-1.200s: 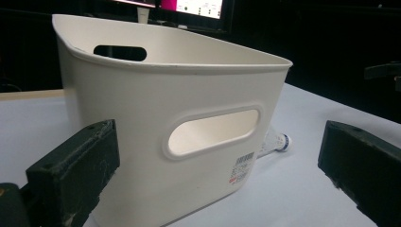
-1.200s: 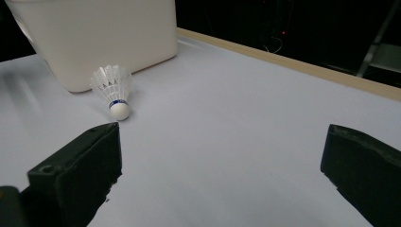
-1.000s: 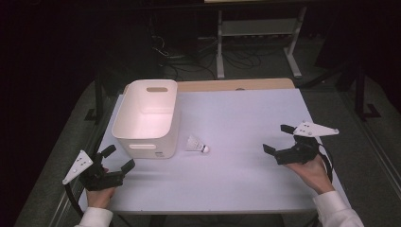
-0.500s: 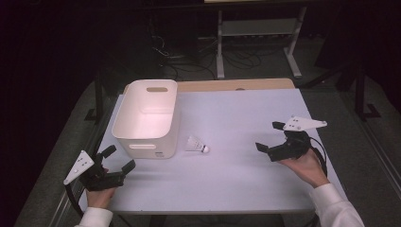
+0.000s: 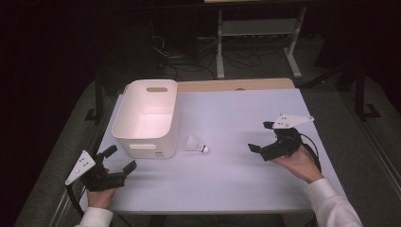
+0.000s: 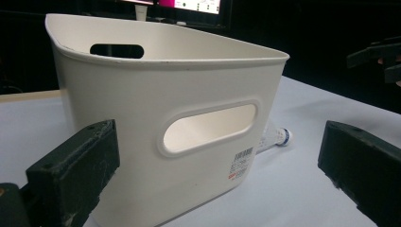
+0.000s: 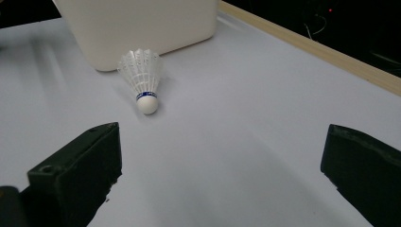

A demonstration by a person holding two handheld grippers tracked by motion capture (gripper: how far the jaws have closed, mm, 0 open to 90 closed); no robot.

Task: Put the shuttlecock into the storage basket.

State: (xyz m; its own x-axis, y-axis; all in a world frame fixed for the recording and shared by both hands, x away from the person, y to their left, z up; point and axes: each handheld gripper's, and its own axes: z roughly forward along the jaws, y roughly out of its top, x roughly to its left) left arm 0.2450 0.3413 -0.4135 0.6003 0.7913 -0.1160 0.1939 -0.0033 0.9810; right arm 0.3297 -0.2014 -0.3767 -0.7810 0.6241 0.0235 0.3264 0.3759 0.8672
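Shuttlecock (image 5: 196, 144) lying on worktop (image 5: 236, 113) just beside white bin (image 5: 146, 118), half hidden behind bin in left gripper view, right gripper (image 5: 261, 137) wide open and empty, aimed toward it, left gripper (image 5: 120, 159) wide open, empty, facing bin

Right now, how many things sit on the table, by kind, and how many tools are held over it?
White bin: 1
Shuttlecock: 1
Tools, both with jaws open: 2, the left tool and the right tool
Total: 4
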